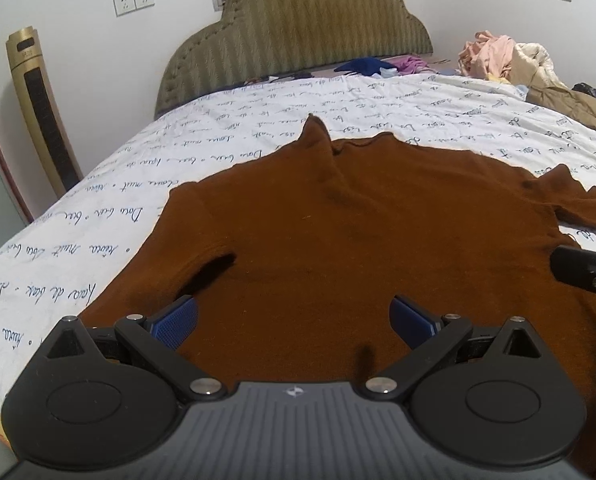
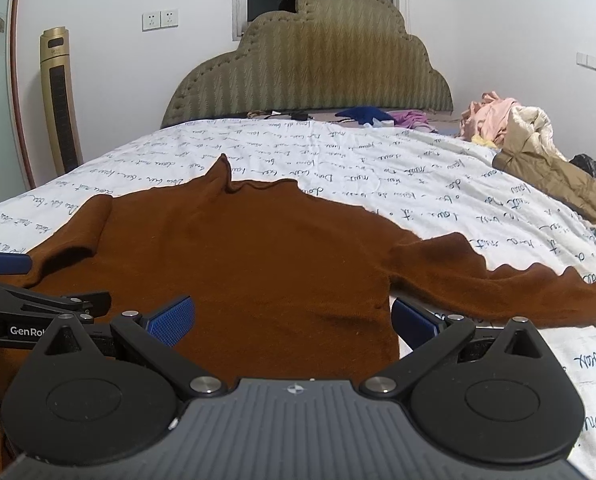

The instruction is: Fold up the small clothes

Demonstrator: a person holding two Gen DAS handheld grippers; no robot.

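A small brown knit sweater (image 1: 337, 224) lies spread flat on the bed, collar pointing toward the headboard. Its left sleeve is folded in over the body; its right sleeve (image 2: 537, 288) stretches out to the right with a wavy edge. My left gripper (image 1: 294, 318) hovers open over the sweater's lower left part, nothing between its blue pads. My right gripper (image 2: 294, 320) is open above the sweater's lower right side (image 2: 282, 264), straddling the side seam. In the right wrist view the left gripper's blue finger (image 2: 6, 263) shows at the far left.
The bed has a white cover with blue script (image 1: 110, 216) and an olive padded headboard (image 1: 298, 28). A heap of clothes (image 2: 537, 144) lies at the far right, more garments (image 2: 369, 114) near the headboard. A gold tower fan (image 1: 42, 108) stands left of the bed.
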